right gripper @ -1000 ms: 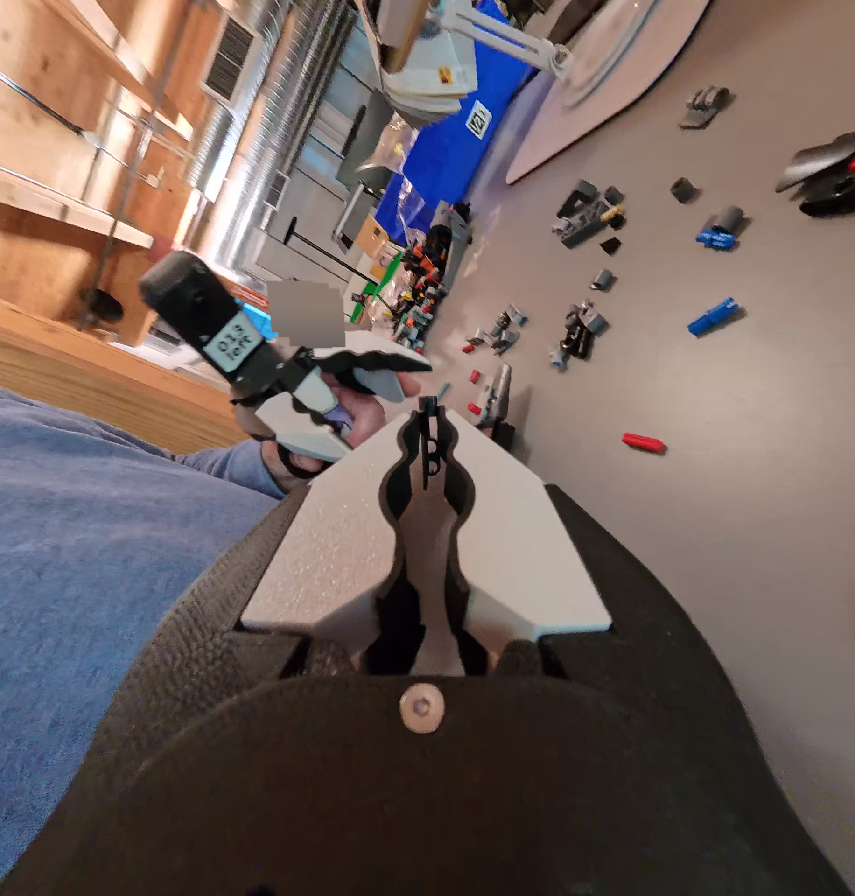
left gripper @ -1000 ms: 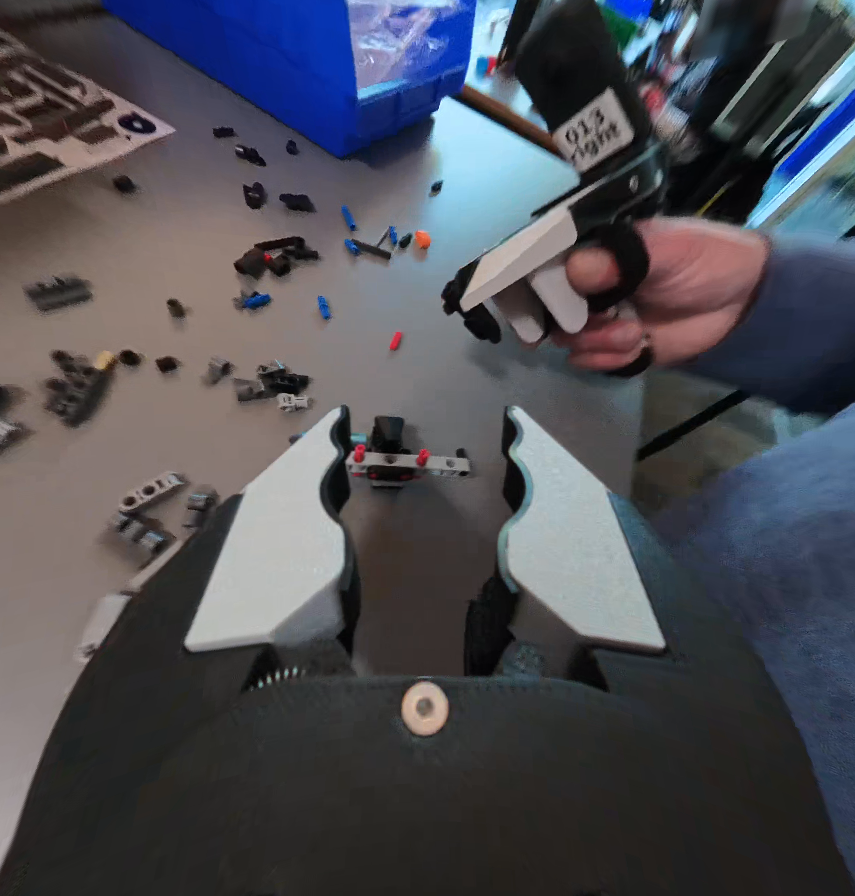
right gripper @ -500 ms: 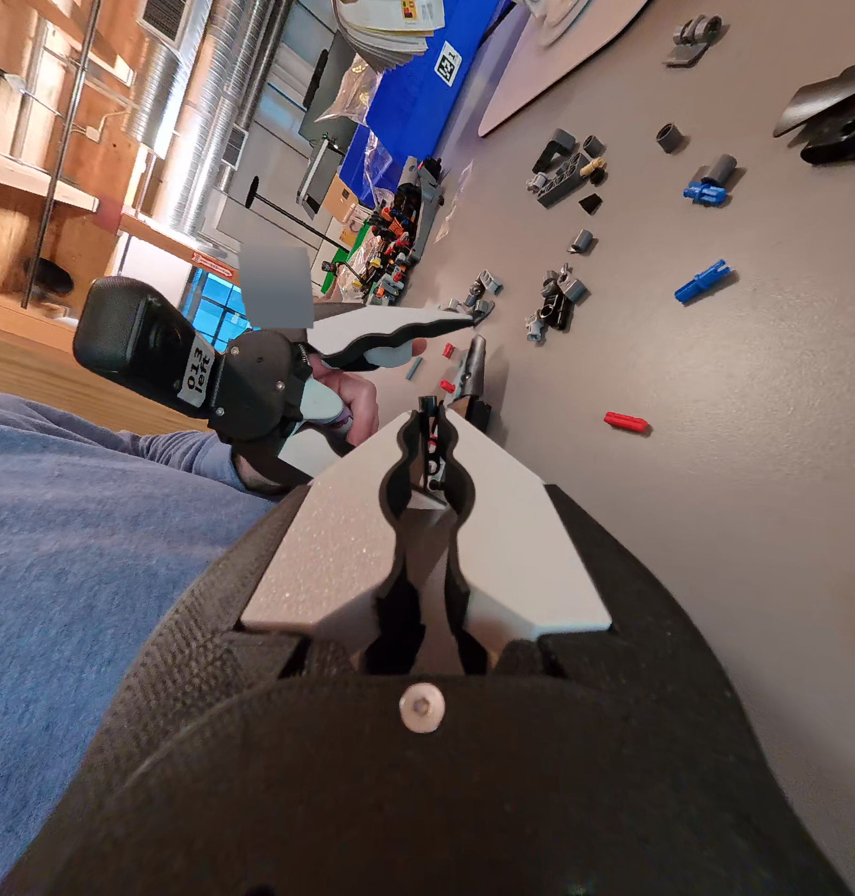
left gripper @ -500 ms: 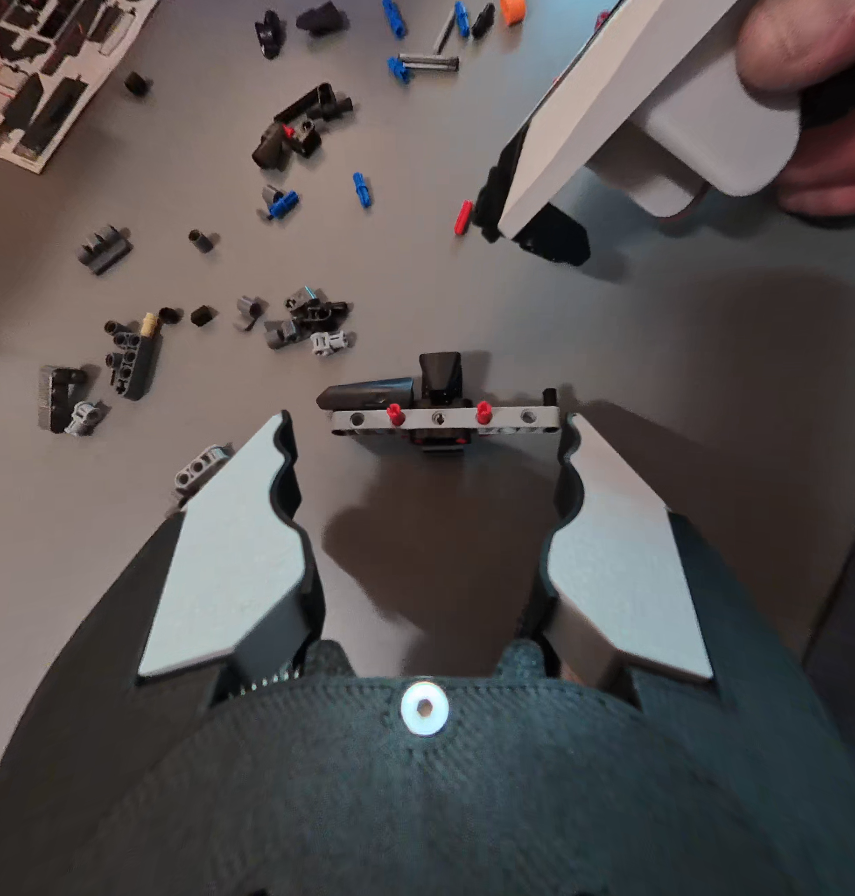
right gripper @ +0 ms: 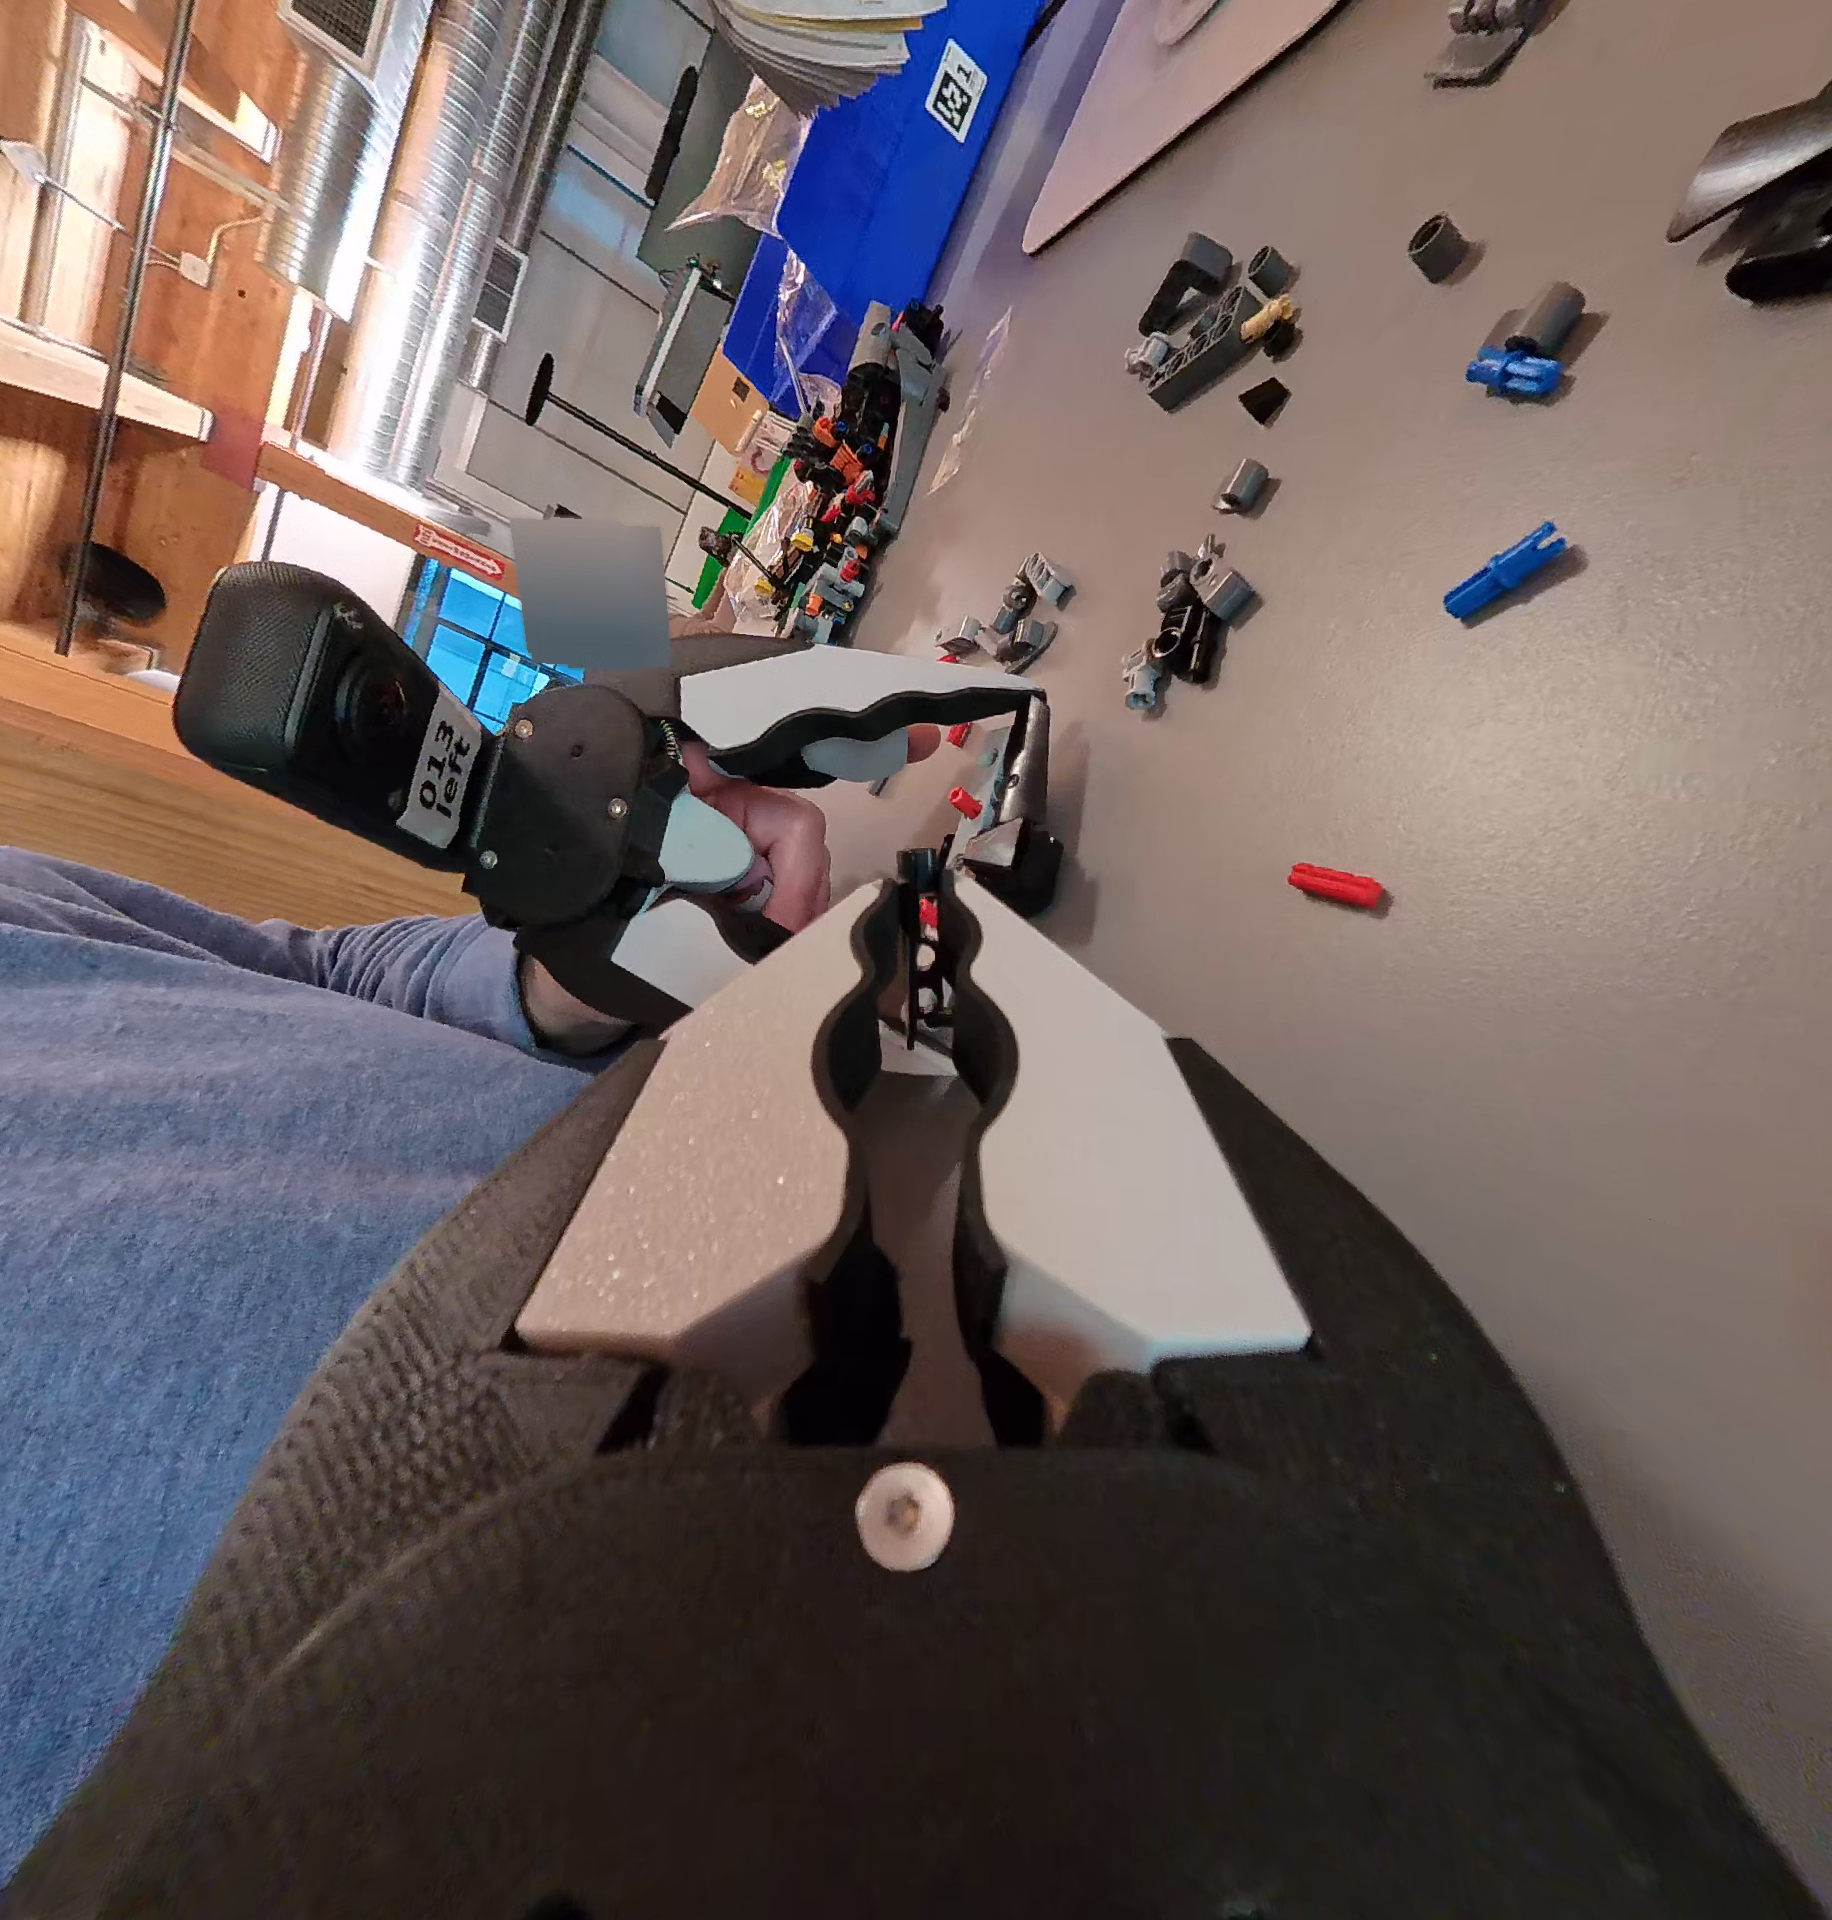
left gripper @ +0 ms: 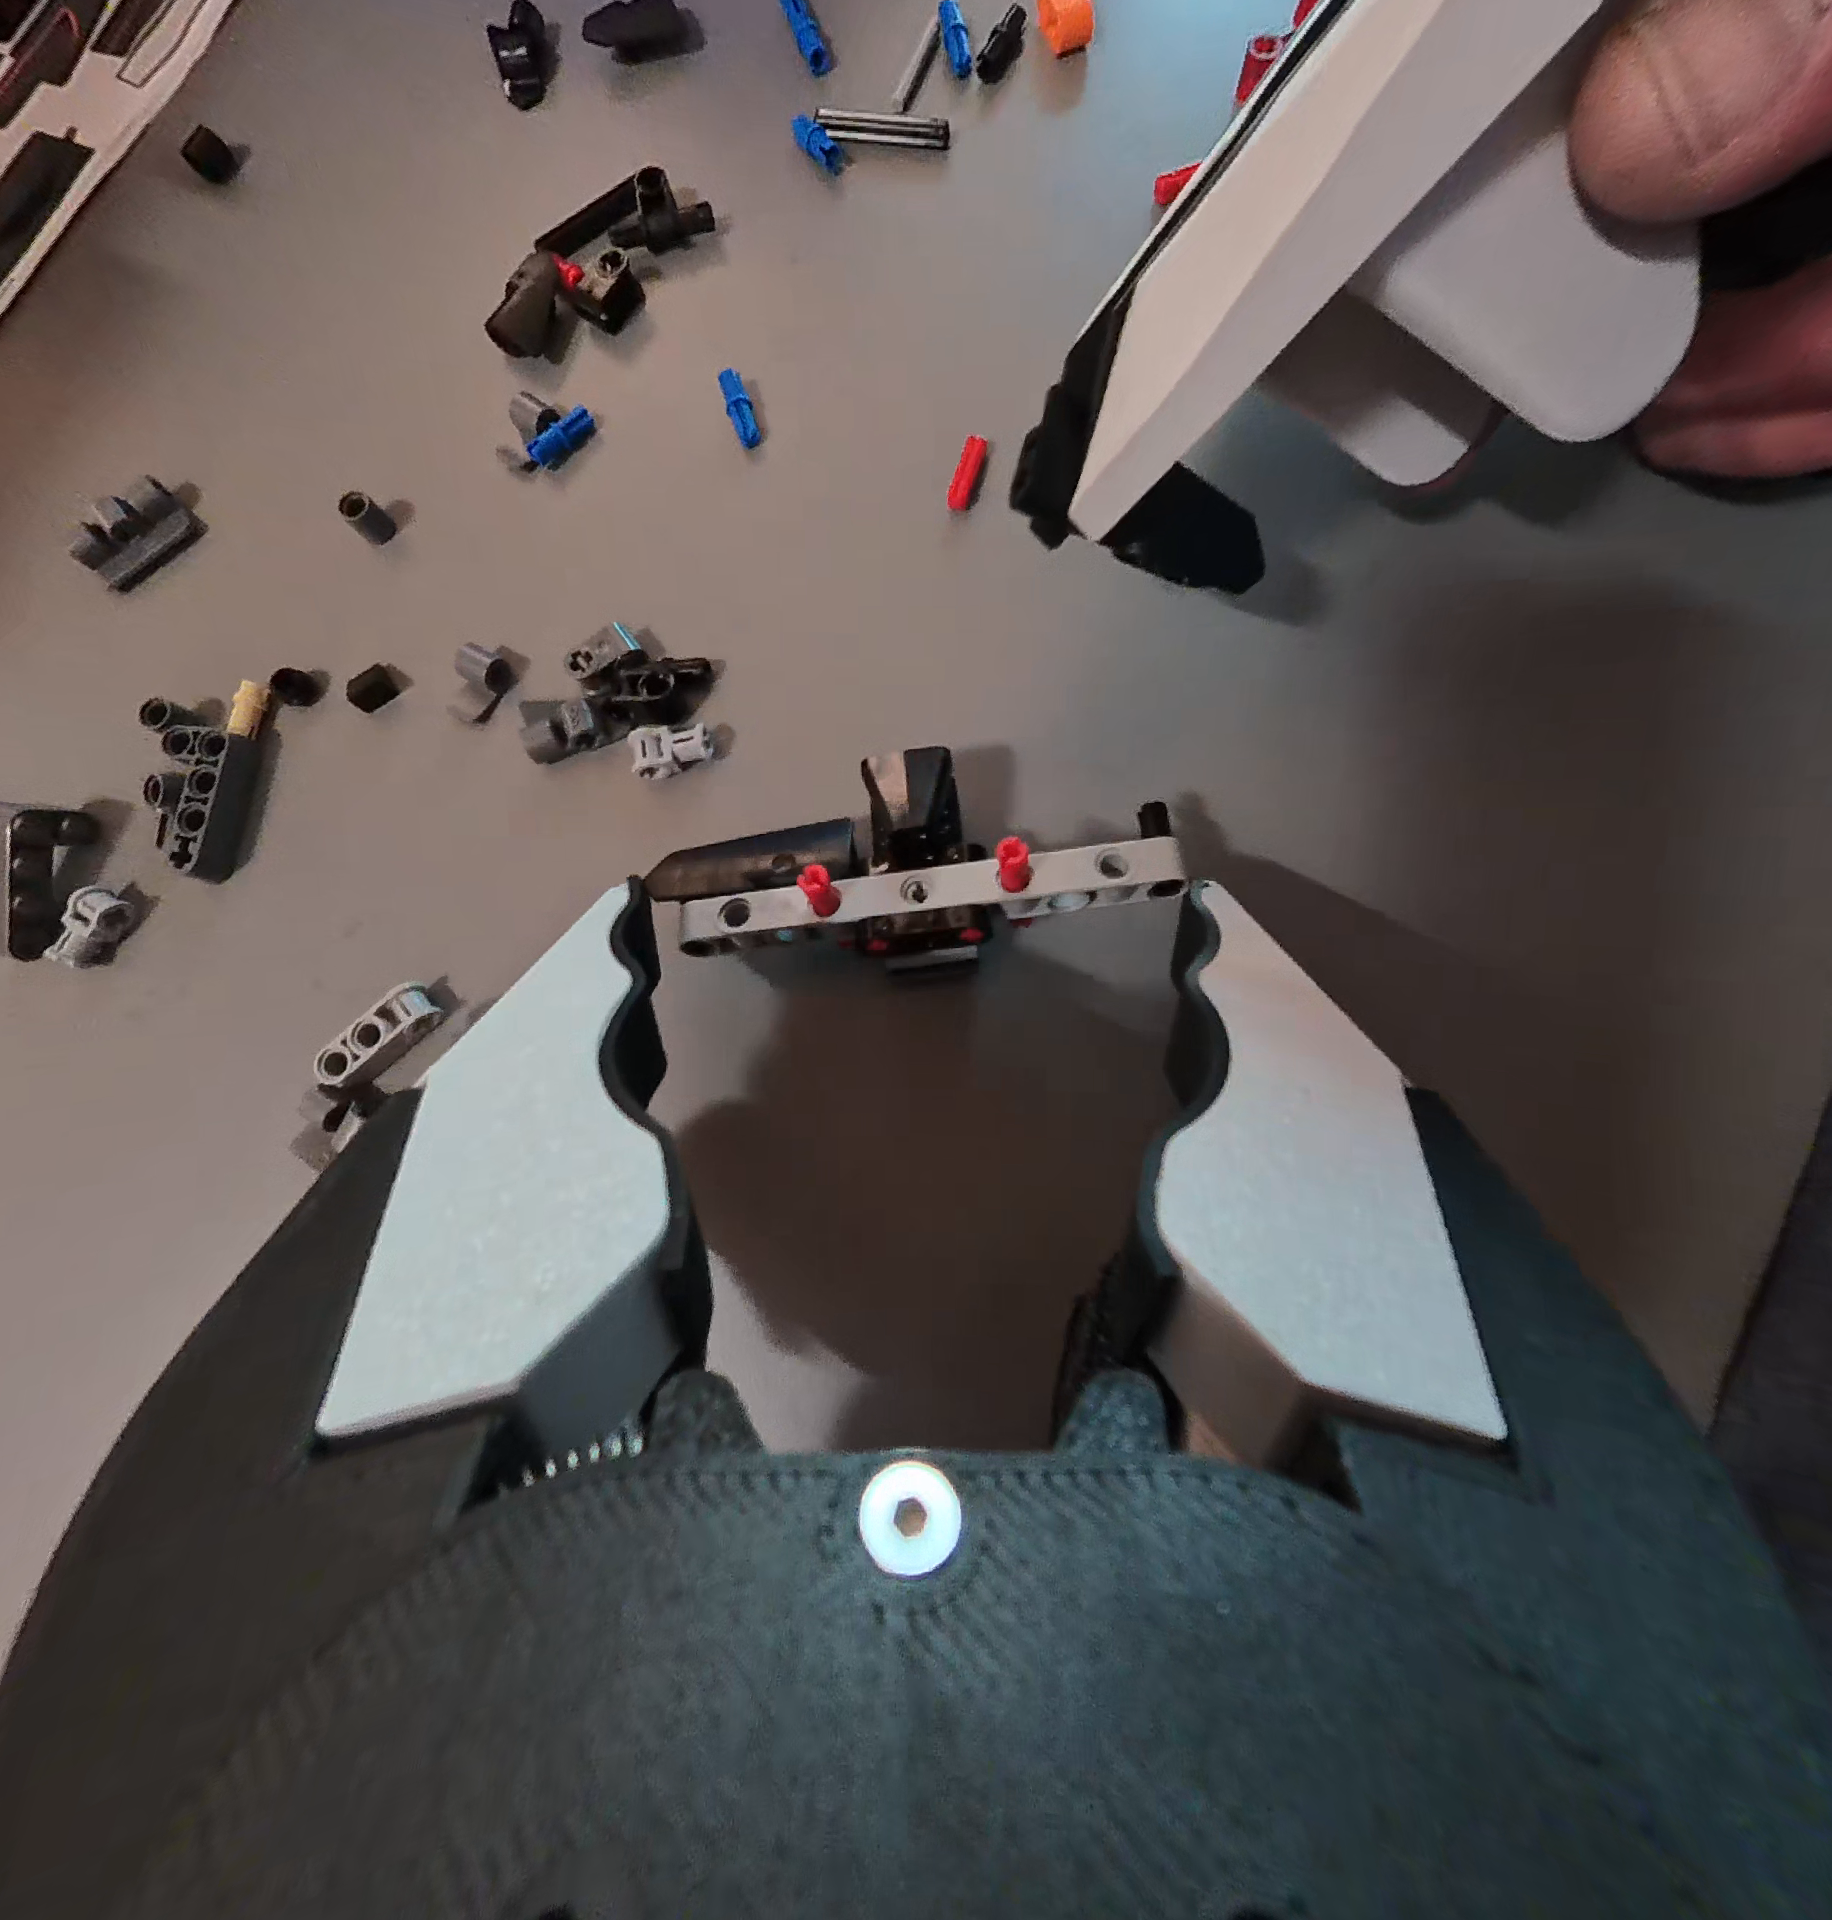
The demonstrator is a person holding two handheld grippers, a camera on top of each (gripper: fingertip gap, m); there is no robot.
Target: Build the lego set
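Assembly early-stage: spread left gripper [left gripper: 917, 925] straddles grey beam sub-assembly with red pins [left gripper: 927, 883]; right gripper [right gripper: 917, 914] pinches small black perforated piece [right gripper: 922, 961]; loose parts [left gripper: 621, 696] remain.

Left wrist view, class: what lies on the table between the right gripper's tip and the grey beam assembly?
Nothing: in the left wrist view, bare table separates the right gripper from the grey beam assembly.

Partly built assembly [left gripper: 922, 894] sits on the tabletop [left gripper: 1411, 831] between the spread fingertips of the left tool [left gripper: 917, 899], loose pieces [left gripper: 621, 696] scattered behind and to its left, right tool [left gripper: 1130, 520] hovering behind-right, a lone pin [left gripper: 966, 473] just left of it.
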